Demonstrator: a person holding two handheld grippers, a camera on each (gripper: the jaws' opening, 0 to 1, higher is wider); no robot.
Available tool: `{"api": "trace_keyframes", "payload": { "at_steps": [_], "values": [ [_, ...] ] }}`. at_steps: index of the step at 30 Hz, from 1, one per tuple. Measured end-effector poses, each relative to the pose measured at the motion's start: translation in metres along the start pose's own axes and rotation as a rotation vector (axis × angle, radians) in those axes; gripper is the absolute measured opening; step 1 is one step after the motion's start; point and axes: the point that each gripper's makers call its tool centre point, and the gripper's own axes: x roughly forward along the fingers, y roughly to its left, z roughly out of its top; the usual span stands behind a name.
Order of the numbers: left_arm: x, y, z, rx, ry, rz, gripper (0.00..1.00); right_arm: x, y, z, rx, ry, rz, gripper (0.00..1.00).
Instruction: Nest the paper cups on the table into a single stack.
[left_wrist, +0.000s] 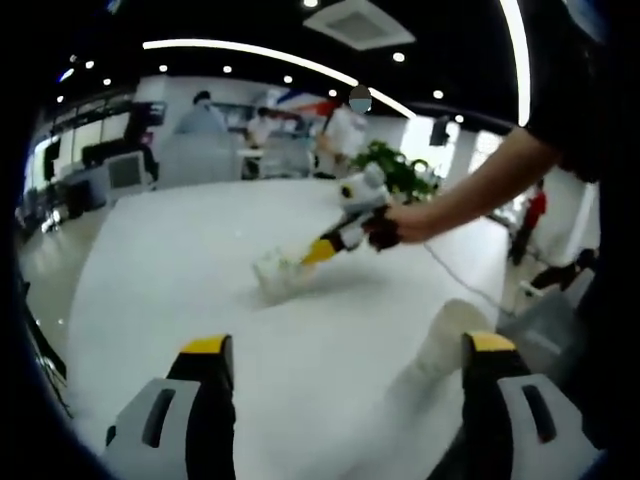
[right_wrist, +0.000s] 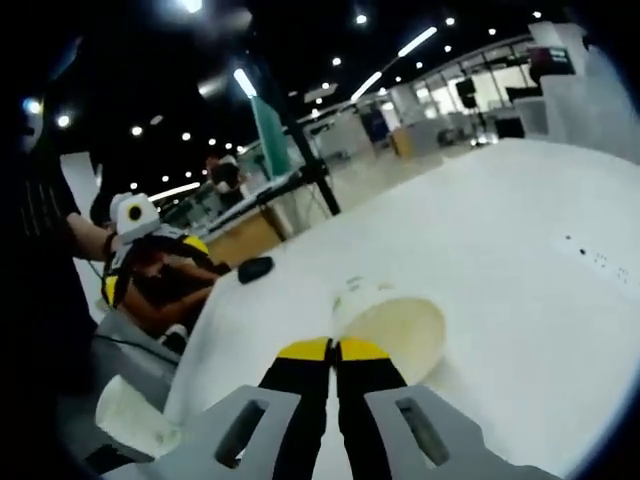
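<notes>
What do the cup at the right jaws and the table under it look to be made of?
The cup looks like thin paper: matte cream-white inside, with a slim rolled rim, lying on its side. The table looks like a smooth white laminate or painted top with a slight sheen, though the blur leaves that open. The right gripper has its jaws shut at the cup's rim; whether they pinch the wall I cannot tell.

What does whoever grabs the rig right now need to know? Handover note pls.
Left gripper: open, holding nothing, low over the white table.
Right gripper: jaws together at the rim of a paper cup lying on its side mid-table; whether they pinch the rim is unclear.
Another paper cup lies on its side by the left gripper.
Done: nothing stacked yet, as far as can be seen.
Left: nest the cups into one stack.
</notes>
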Motion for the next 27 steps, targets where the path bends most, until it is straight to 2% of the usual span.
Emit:
{"api": "trace_keyframes", "payload": {
  "at_steps": [12,18,22,27],
  "values": [
    [0.006,-0.019,0.011,0.043,-0.002,-0.043,0.93,-0.046,0.023,0.000,-0.023,-0.006,-0.053,0.00],
    [0.006,-0.024,0.019,0.055,-0.016,-0.053,0.93,-0.064,0.041,-0.007,-0.009,-0.010,-0.071,0.00],
    [0.006,-0.026,0.024,0.062,-0.021,-0.057,0.93,-0.080,0.046,-0.011,0.000,-0.027,-0.080,0.00],
    [0.005,-0.031,0.028,0.080,-0.025,-0.063,0.93,-0.092,0.068,-0.010,0.022,-0.052,-0.096,0.00]
  ]
}}
